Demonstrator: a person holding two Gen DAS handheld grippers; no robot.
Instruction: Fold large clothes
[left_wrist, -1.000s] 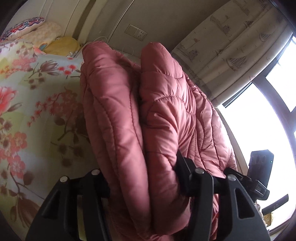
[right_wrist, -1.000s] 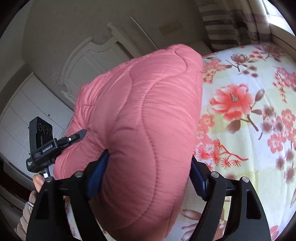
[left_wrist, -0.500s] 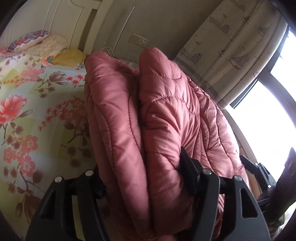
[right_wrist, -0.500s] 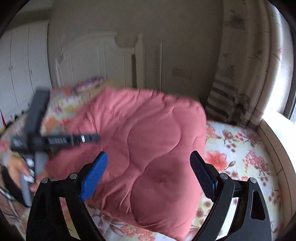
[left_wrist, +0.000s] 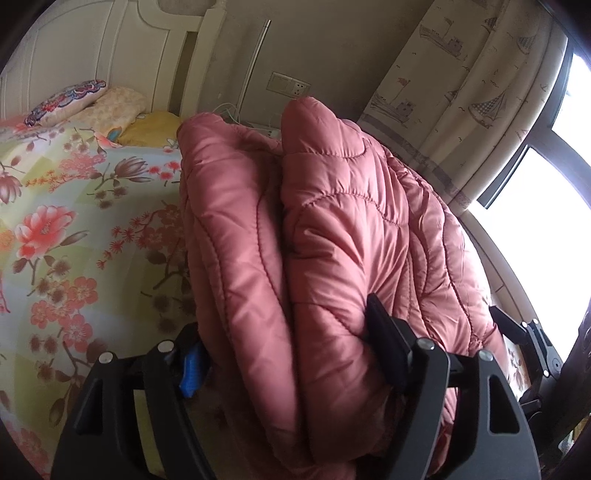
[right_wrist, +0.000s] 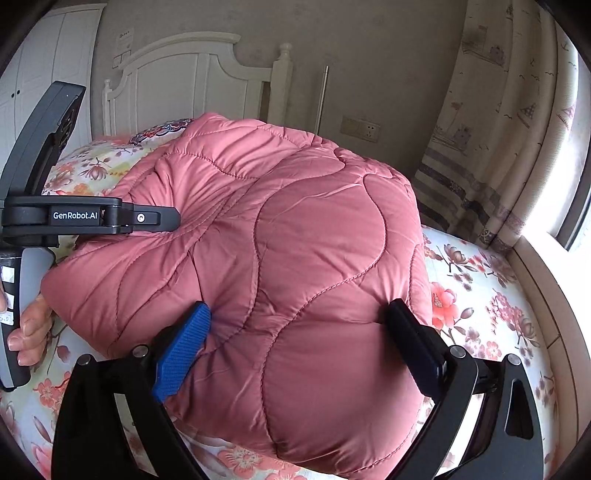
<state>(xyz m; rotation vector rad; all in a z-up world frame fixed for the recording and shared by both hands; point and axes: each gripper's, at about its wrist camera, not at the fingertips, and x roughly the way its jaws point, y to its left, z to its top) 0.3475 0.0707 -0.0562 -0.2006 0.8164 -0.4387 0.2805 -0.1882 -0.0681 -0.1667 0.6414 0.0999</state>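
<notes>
One bed (right_wrist: 491, 295), covered in a floral sheet, is filling the lower part of both wrist views, with a white headboard (right_wrist: 184, 74) standing at its far end and a patterned curtain (left_wrist: 461, 92) hanging at the right by a bright window (left_wrist: 554, 192). A folded pink quilted jacket (right_wrist: 295, 258) is lying on the sheet as a thick, puffy bundle; in the left wrist view its stacked layers are showing as two rounded folds side by side, the far ends pointing toward the wall socket (left_wrist: 291, 86). Pillows (left_wrist: 92, 107) are sitting at the far left against the headboard. The left gripper (left_wrist: 280, 347) is straddling the near end of the bundle, its jaws having just been opening; the blue pad on the left is sitting close beside the fabric with a sliver of shadow between, while the right finger is denting the padding, so whether it is gripping is not clear. The right gripper (right_wrist: 295, 332) is spread wide around the near edge of the jacket, jaws also just having been opening, both pads (right_wrist: 181, 354) touching the puffed fabric without visibly squeezing it. A hand (right_wrist: 31, 328) is holding the left gripper's handle at the left edge of the right wrist view.
</notes>
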